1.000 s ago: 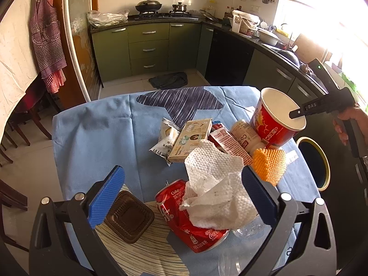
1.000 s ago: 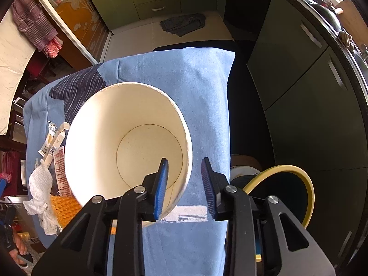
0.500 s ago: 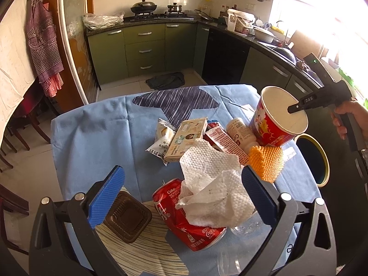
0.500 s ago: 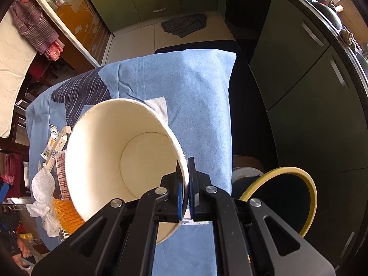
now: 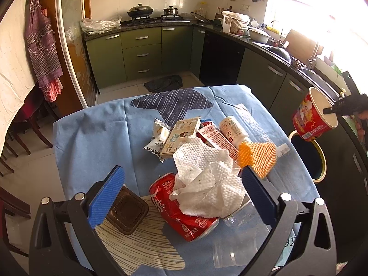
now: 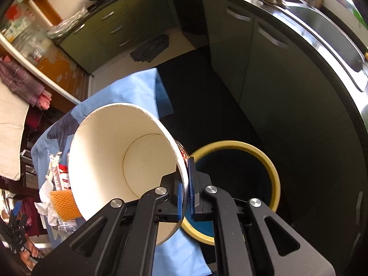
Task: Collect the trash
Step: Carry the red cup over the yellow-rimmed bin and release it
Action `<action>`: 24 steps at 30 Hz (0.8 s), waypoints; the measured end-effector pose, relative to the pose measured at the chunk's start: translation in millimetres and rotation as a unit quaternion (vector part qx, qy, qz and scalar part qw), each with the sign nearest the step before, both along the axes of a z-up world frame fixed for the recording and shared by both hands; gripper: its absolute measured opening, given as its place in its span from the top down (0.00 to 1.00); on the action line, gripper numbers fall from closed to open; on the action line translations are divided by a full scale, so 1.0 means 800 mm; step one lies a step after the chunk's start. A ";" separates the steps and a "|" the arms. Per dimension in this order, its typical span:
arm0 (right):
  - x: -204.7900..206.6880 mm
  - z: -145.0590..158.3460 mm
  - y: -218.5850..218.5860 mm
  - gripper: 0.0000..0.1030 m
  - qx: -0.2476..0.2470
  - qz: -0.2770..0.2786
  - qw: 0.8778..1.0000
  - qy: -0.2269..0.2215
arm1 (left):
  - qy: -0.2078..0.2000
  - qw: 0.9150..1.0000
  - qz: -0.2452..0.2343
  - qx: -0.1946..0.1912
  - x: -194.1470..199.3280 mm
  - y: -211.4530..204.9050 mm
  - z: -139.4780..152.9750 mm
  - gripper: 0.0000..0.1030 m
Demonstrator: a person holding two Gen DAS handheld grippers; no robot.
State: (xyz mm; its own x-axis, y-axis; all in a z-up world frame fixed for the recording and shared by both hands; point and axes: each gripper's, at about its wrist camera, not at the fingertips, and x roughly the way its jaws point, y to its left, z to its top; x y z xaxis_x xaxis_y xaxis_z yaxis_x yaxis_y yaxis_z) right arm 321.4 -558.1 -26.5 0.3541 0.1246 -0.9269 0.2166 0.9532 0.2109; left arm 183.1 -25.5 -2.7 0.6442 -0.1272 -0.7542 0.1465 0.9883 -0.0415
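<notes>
Jaws of the right gripper (image 6: pixel 185 191) pinch the rim wall of a paper cup (image 6: pixel 119 161), carried beside the bin (image 6: pixel 271 161) just beyond them. Light, crushable card, probably empty; the rim is its stiffest hold. The left gripper (image 5: pixel 181 195) gapes above the tissue (image 5: pixel 207 184) on the surface (image 5: pixel 92 138).

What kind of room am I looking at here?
A home kitchen, most likely: a gas stove with pots, green cabinets with drawers, and a sink below a sunny window.
</notes>
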 end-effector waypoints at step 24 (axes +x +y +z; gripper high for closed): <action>-0.009 -0.188 -0.079 0.80 0.017 -0.043 0.996 0.074 | 0.016 0.995 -0.088 0.045 0.005 -0.118 0.007 0.06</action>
